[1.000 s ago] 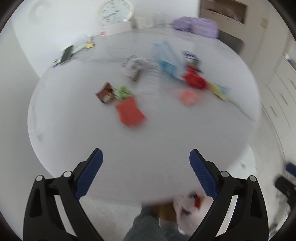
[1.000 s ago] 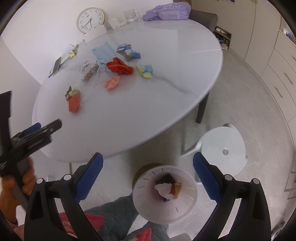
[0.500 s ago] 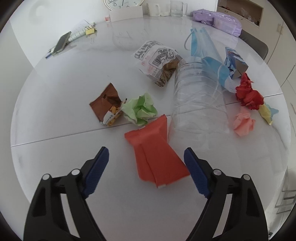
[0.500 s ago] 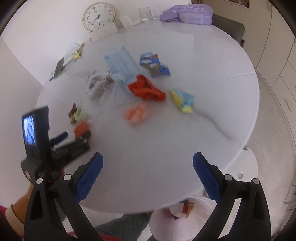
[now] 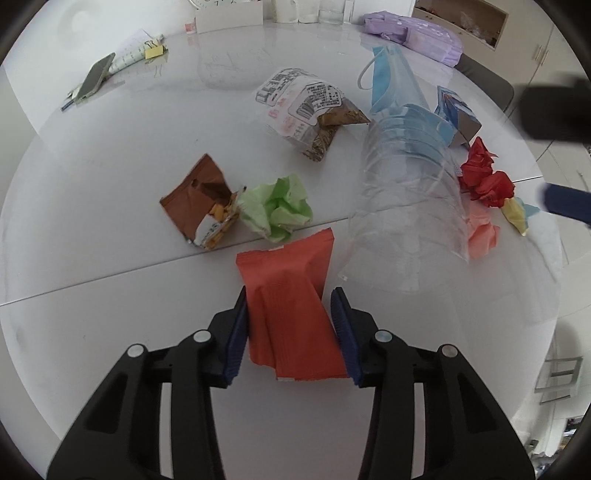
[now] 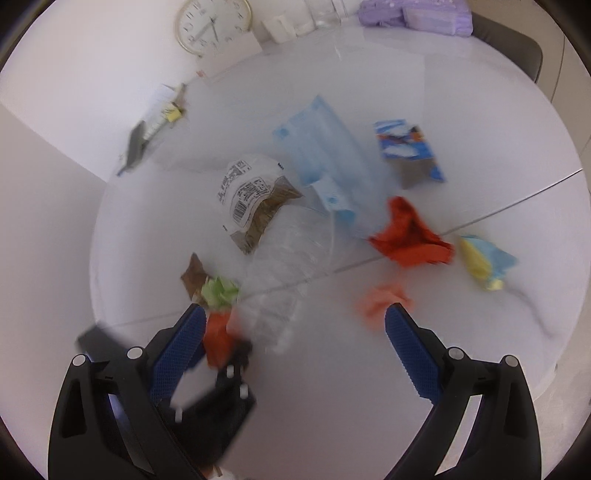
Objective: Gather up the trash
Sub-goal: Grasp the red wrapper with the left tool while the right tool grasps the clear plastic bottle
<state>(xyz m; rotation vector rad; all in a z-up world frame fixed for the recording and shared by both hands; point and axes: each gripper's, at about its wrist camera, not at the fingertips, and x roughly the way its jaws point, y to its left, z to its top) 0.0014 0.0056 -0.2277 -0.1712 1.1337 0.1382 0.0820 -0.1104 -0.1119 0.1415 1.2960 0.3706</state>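
My left gripper [image 5: 291, 325] is shut on an orange-red wrapper [image 5: 291, 302] that lies on the round white table [image 5: 110, 147]. Beside it lie a green paper ball [image 5: 277, 210], a brown snack packet [image 5: 199, 206] and a clear plastic bottle [image 5: 406, 206]. My right gripper [image 6: 295, 339] is open and empty above the table, with the pink paper wad [image 6: 380, 299] near its right finger. The right wrist view is blurred; it also shows the orange-red wrapper [image 6: 218, 339], held by the left gripper.
Further trash on the table: a printed snack bag [image 5: 306, 107], a blue face mask [image 5: 391, 77], a blue-white carton [image 5: 458, 114], red crumpled paper [image 5: 484, 177], yellow-blue paper [image 6: 484, 262]. A phone [image 5: 92, 81], a clock [image 6: 212, 24] and a purple bag [image 5: 413, 29] are at the back.
My left gripper moved forward over the orange-red wrapper and closed on it. My right gripper swung from the bin below the table to over the table, staying open.
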